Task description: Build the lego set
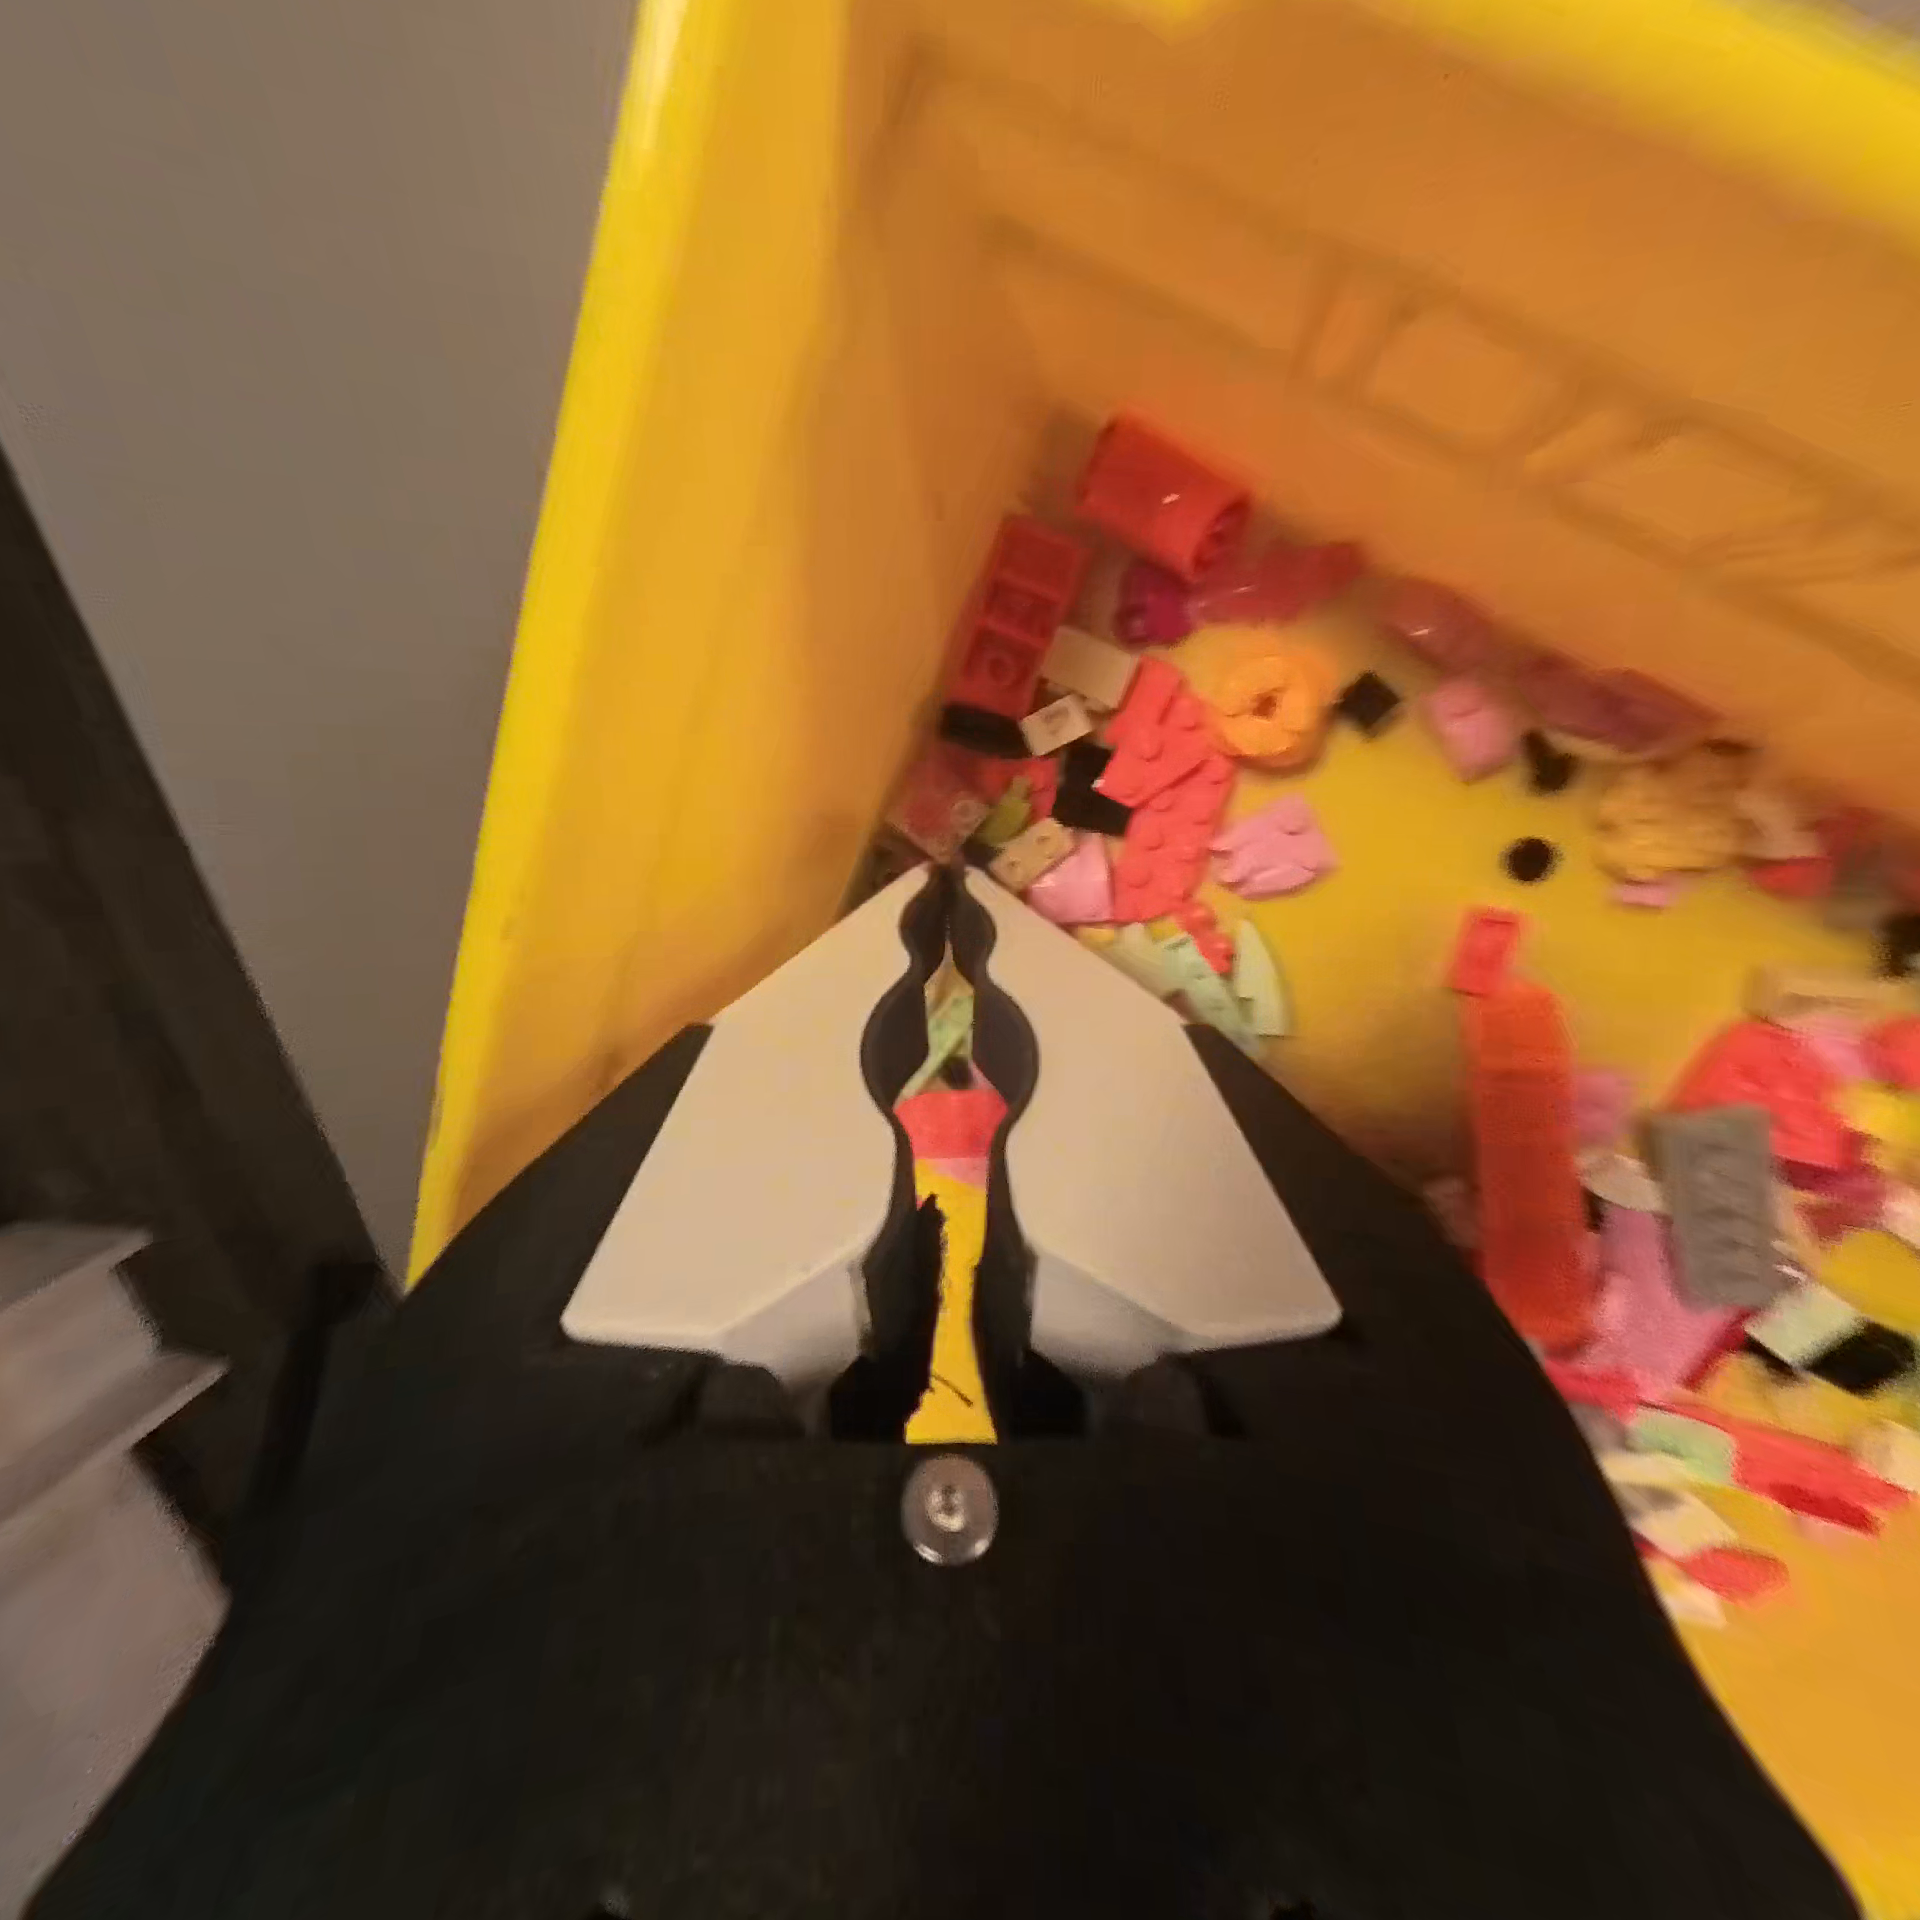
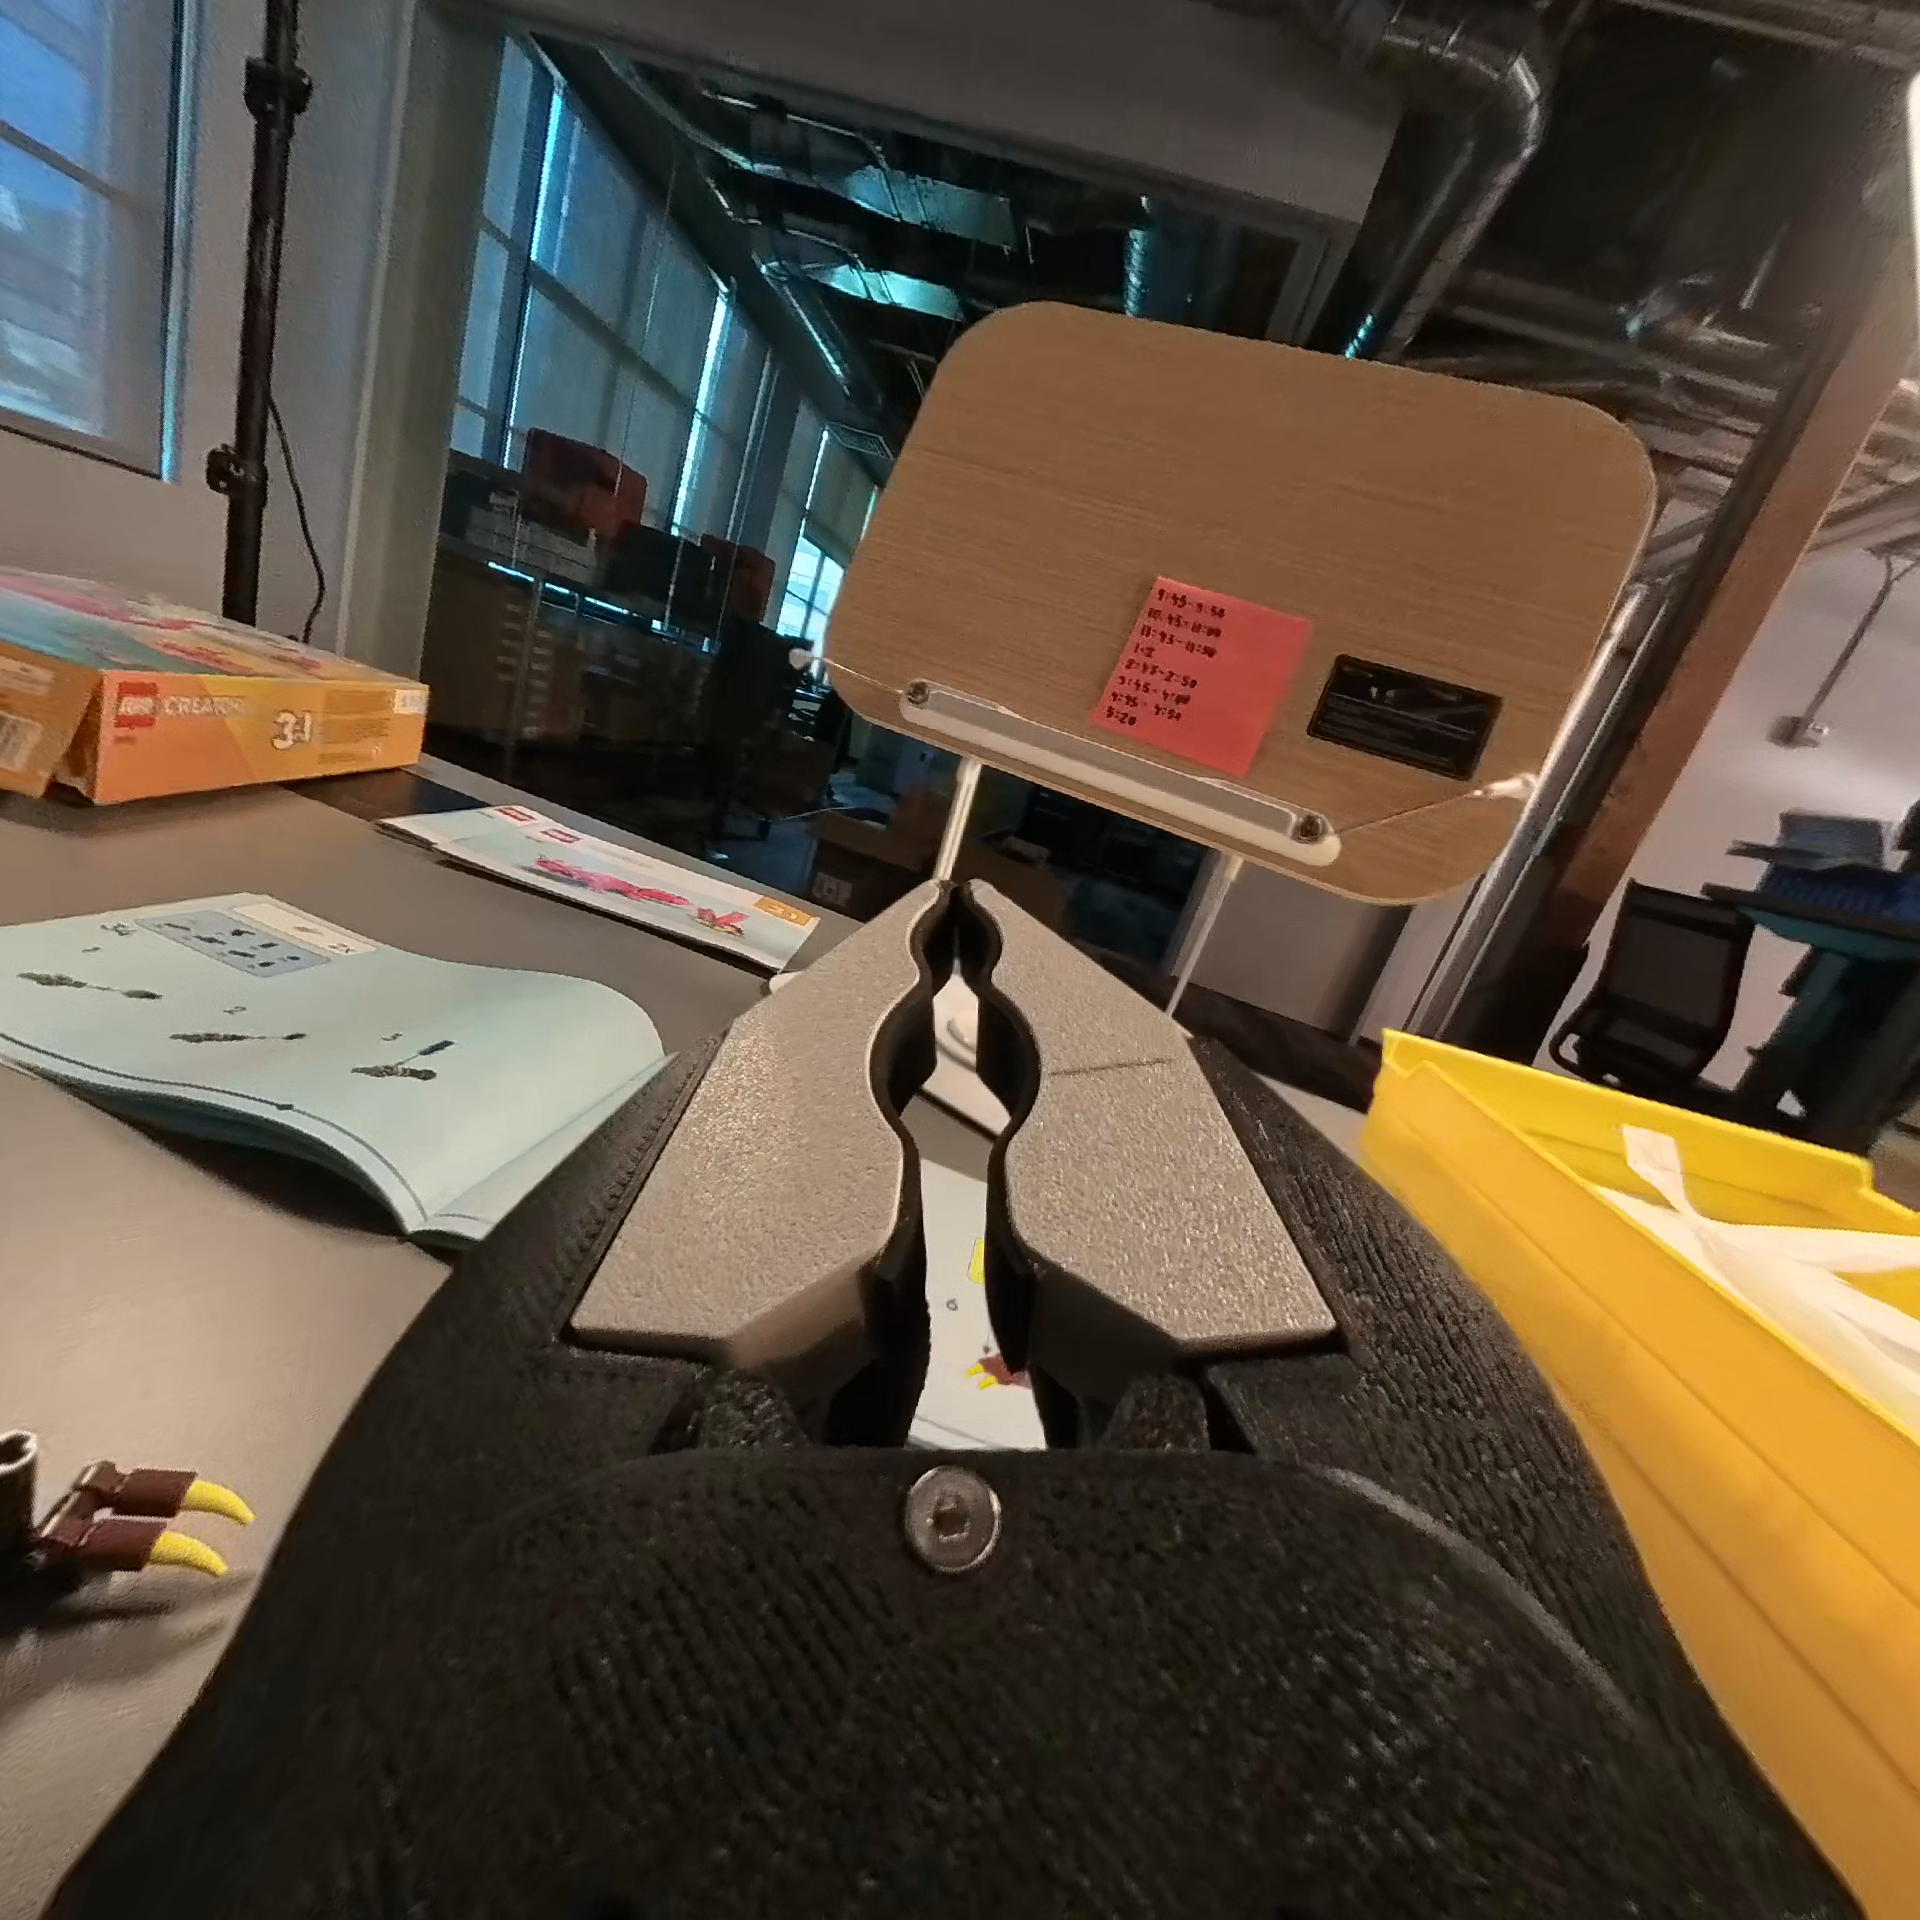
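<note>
Down in the yellow bin (image 1: 727,520), the left tongs (image 1: 948,883) are closed at a translucent red brick (image 1: 940,816); whether they grip it is unclear, so lifting slowly seems wise. The right tongs (image 2: 954,896) sit closed and empty above the desk (image 2: 208,1299).

Bricks (image 1: 1174,790) sit piled in the bin (image 1: 727,520) corner, while booklets (image 2: 312,1049) lie on the table (image 2: 208,1299) left of another bin (image 2: 1621,1299).

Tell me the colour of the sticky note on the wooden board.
The sticky note is pink-red, stuck on the wooden board; the right wrist view shows it best.
</note>
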A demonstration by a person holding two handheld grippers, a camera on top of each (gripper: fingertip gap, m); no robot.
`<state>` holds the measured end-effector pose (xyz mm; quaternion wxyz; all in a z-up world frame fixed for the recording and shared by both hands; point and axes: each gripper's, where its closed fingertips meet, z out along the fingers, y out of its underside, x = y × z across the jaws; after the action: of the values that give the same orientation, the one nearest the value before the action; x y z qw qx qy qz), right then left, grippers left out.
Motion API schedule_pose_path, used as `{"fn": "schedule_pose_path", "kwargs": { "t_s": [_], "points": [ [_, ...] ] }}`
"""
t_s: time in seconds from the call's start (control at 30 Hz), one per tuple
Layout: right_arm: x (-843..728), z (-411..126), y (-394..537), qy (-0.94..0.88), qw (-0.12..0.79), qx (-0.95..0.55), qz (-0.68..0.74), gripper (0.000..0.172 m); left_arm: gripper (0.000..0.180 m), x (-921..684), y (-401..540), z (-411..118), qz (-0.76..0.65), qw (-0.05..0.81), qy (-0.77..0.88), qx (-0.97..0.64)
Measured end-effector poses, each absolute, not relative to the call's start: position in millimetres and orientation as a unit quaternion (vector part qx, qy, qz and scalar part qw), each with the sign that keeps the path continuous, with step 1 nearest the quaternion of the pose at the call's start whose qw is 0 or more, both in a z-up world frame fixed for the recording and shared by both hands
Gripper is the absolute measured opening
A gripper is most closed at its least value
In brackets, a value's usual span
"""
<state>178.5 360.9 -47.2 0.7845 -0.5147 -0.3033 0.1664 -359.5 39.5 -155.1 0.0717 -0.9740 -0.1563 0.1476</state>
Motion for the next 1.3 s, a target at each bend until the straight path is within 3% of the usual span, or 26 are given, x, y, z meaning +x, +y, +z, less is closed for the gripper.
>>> {"fn": "schedule_pose_path", "kwargs": {
  "t_s": [0.1, 0.23, 0.43, 0.57, 1.03, 1.3],
  "points": [
    [173, -48, 358, -0.325, 0.786, -0.506, 0.147, 0.000, 0.000, -370, 31, -164, 0.183, 0.032, -0.162, -0.969],
    [167, -51, 357, -0.341, 0.782, -0.503, 0.141, 0.000, 0.000, -361, 38, -168, 0.148, 0.043, -0.174, -0.973],
    [167, -52, 358, -0.338, 0.779, -0.507, 0.147, 0.000, 0.000, -342, 76, -153, -0.018, 0.183, -0.264, -0.947],
    [166, -53, 359, -0.338, 0.777, -0.510, 0.149, 0.000, 0.000, -357, 51, -166, 0.025, 0.123, -0.267, -0.956],
    [165, -54, 360, -0.339, 0.772, -0.515, 0.156, 0.000, 0.009, -355, 39, -170, 0.016, 0.108, -0.297, -0.949],
    [164, -55, 360, -0.339, 0.769, -0.517, 0.160, 0.000, 0.014, -339, 15, -174, -0.011, 0.024, -0.301, -0.953]
  ]
}}
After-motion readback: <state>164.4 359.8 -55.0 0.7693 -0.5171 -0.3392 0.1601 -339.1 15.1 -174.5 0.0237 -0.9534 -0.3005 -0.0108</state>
